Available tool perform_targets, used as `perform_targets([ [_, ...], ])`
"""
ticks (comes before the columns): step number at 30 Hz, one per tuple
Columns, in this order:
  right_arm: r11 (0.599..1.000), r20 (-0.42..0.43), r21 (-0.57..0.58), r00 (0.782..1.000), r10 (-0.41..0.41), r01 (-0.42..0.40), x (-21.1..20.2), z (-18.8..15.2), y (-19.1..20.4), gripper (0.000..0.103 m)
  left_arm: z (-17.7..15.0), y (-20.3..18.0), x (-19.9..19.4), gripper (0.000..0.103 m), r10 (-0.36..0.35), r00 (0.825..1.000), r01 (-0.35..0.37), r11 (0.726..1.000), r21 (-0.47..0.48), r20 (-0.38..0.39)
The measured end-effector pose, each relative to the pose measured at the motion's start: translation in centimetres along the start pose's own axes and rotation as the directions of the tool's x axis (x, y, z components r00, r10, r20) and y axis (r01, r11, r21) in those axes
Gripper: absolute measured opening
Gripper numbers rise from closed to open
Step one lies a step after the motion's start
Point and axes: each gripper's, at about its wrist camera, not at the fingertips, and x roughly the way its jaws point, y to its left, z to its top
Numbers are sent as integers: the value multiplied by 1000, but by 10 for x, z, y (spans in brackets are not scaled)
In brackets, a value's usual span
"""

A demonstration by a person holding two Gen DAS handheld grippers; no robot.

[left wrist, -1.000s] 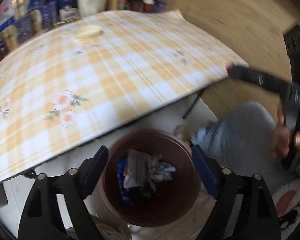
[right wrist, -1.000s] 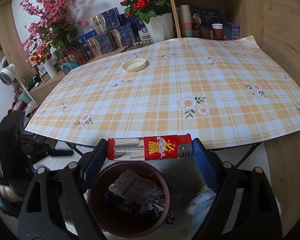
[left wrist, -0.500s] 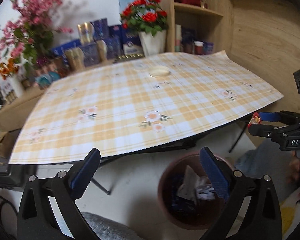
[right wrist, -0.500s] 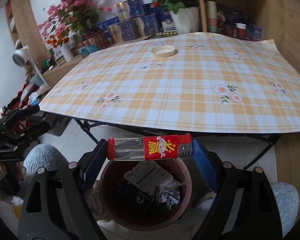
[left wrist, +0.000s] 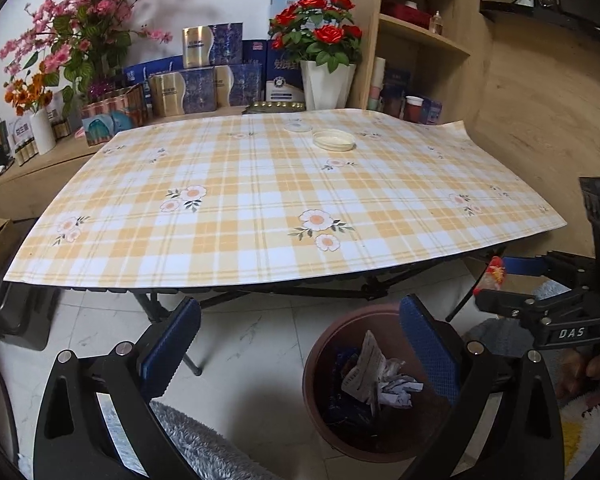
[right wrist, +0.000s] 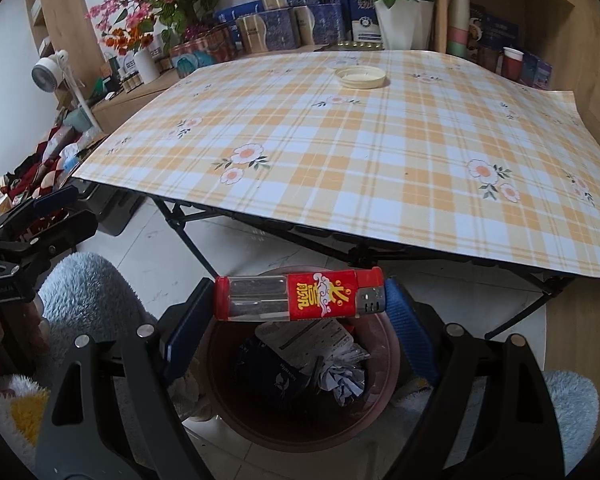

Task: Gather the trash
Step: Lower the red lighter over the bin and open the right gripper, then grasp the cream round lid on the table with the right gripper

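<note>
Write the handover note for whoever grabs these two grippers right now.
Right gripper: shut on a red lighter, held crosswise between the pads, above the brown trash bin.
Left gripper: open, nothing between its fingers; its jaws have just been opening wider.
Bin: on the floor at the table's near edge, already holding crumpled paper and a dark blue wrapper.
Table: a shallow round lid sits at the far side.
Left to do: release the lighter into the bin, then probably collect the lid if it counts as trash.
</note>
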Motion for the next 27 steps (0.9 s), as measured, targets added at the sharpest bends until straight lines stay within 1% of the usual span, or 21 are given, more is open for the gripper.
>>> perform_targets([
  [1, 1000, -2, -9, 1000, 2, -2, 1, 0, 2, 84, -1, 0, 0, 97, 2, 1000, -2, 1000, 1, -1],
  [3, 1000, 2, -26, 1000, -1, 1, 1, 1, 6, 92, -1, 1, 2, 97, 2, 1000, -2, 1000, -6, -11],
  [6, 999, 11, -49, 1000, -14, 14, 0, 2, 11, 94, -2, 5, 6, 97, 6, 1000, -6, 1000, -28, -30],
  [9, 999, 18, -46, 1000, -22, 23, -1, 2, 9, 96, -2, 8, 8, 97, 7, 999, -8, 999, -43, -36],
  [19, 999, 11, 42, 1000, -25, 25, 1, -2, -11, 97, -2, 2, 13, 97, 23, 998, -24, 1000, -12, -60],
  [27, 994, 0, 108, 1000, -9, 9, 8, -6, -26, 97, -2, 8, 14, 97, 36, 997, -39, 998, -47, -64],
])
